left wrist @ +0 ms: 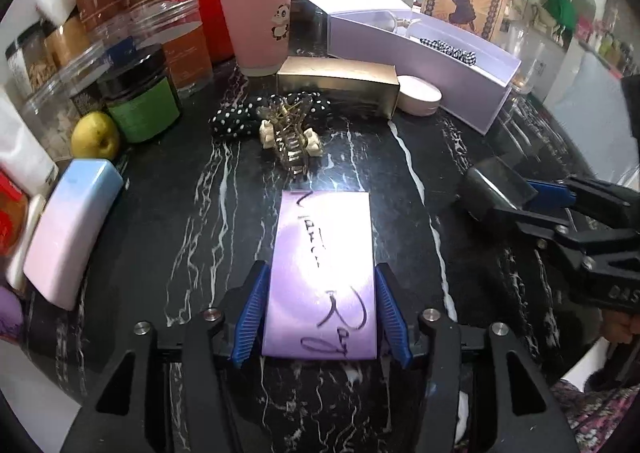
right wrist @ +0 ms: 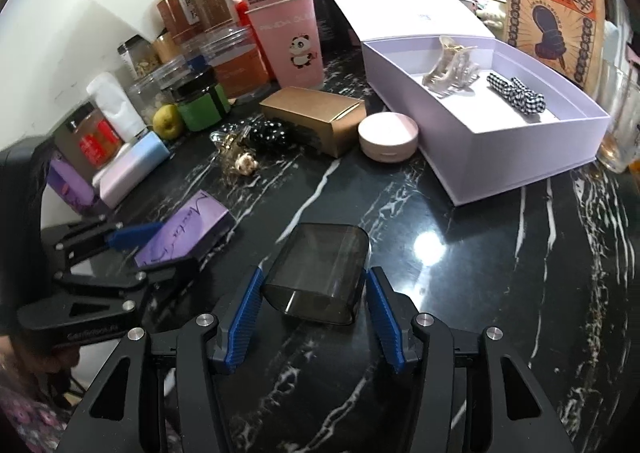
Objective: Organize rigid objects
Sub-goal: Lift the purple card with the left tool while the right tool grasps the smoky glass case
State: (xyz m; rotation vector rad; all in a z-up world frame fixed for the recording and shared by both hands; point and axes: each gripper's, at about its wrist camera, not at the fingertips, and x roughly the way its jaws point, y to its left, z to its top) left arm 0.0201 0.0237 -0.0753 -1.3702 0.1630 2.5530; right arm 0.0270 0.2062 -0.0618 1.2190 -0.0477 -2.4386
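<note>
My left gripper (left wrist: 320,313) is shut on a flat purple box (left wrist: 322,277) with black handwriting, held low over the black marble counter (left wrist: 180,213); the box also shows in the right wrist view (right wrist: 184,229). My right gripper (right wrist: 314,313) is shut on a smoky translucent case (right wrist: 320,273), which shows in the left wrist view (left wrist: 496,189) at the right. An open lilac box (right wrist: 496,157) at the back right holds a clear hair claw (right wrist: 452,69) and a checked bow (right wrist: 516,93).
A gold hair claw (left wrist: 290,137), a polka-dot bow (left wrist: 236,117), a gold carton (left wrist: 340,85) and a round pink compact (left wrist: 420,95) lie mid-counter. Pink cups (left wrist: 256,9), jars (left wrist: 140,101), a yellow fruit (left wrist: 96,135) and a pastel case (left wrist: 72,225) line the left.
</note>
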